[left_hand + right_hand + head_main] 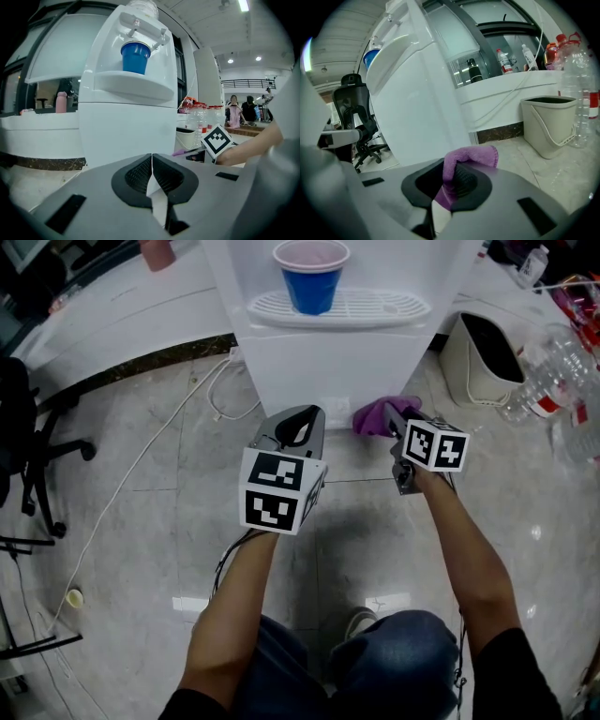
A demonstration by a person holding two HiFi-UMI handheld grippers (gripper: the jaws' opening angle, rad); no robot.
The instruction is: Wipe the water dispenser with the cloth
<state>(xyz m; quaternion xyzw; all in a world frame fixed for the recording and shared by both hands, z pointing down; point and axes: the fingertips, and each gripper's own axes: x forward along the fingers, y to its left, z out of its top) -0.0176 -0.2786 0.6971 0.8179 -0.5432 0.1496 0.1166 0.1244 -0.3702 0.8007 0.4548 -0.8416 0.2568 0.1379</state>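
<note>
There are two hand-held grippers, one in each of the person's hands. The left hand-held gripper (298,427) has its jaws pressed together with nothing between them. The right hand-held gripper (392,418) has its jaws clamped on the one purple cloth (375,415).

The cloth sticks out past the jaw tips on the far side and folds over to the left. In the right gripper view the cloth (471,154) runs down between the two dark pads and bunches up on top of them.

There is one white water dispenser (337,362), just far of both hand-held grippers. The cloth is close to the low front of it, toward its right side. I cannot tell if the cloth touches it. One blue cup (312,277) stands on the dispenser's tray.

On the floor to the right stands one cream bin (487,362). Right of the bin are clear plastic bottles (553,371); I cannot count them. One black chair (28,446) is at the far left.
</note>
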